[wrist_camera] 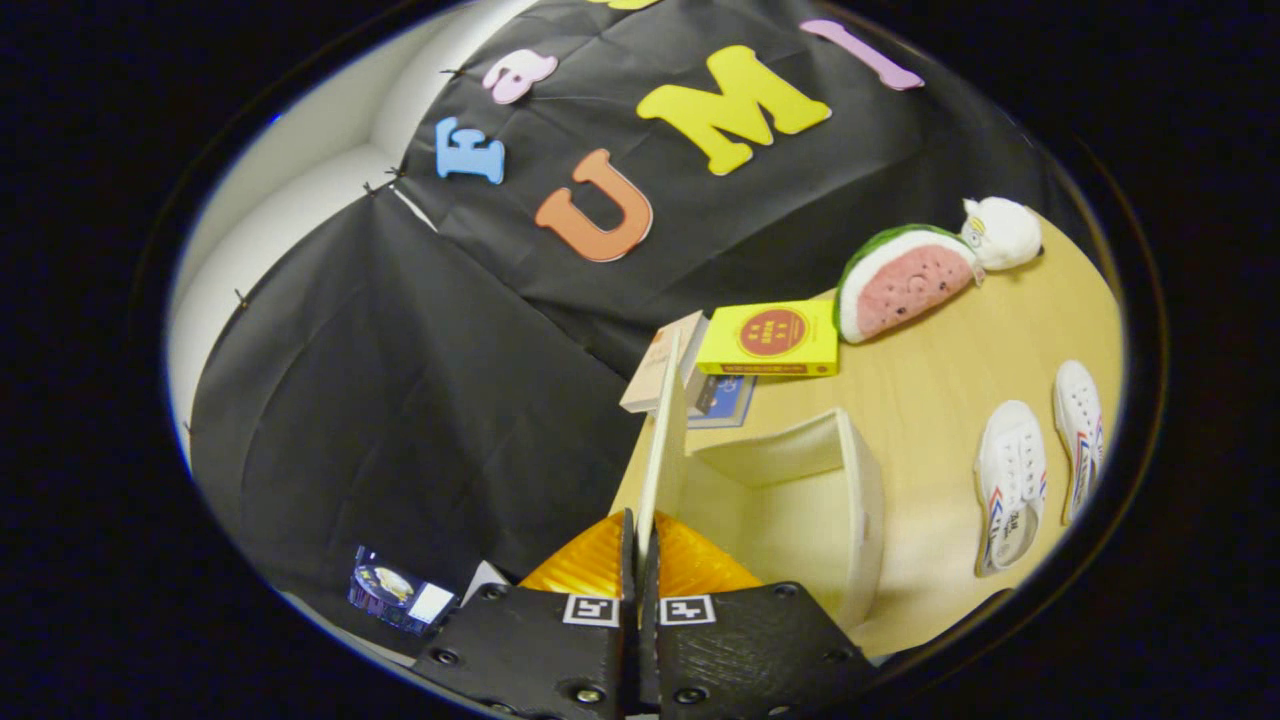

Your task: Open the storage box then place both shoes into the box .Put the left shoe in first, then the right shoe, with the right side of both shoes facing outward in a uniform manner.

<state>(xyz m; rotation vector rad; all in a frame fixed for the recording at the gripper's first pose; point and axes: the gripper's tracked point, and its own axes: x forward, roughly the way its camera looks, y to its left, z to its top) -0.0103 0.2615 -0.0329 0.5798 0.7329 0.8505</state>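
Gripper (pixel 638 555): the two orange fingers (pixel 590 565) were drawn together, clenched on the thin edge of the storage box lid (pixel 662 450), which ran upright between them and stood on edge ahead of the tips. Both fingers pressed on the lid, one from each side.

Storage box (pixel 860 500): cream-white, open, interior facing the camera, just beside the fingers on the wooden table (pixel 940 370). Nothing was seen inside it. The lid rose along the box's near side wall.

Shoes: two white shoes with red and blue side stripes lay on the table beyond the box, well apart from it and side by side. The nearer shoe (pixel 1010 485) showed laces and its opening; the farther shoe (pixel 1080 430) lay just beside it, not touching as far as could be told. Which one was left or right could not be told.

Behind the box: a yellow box (pixel 770 338) and a leaning book (pixel 660 365) near the lid's far end. Farther back, a watermelon-slice plush (pixel 905 280) touching a white plush toy (pixel 1000 232).
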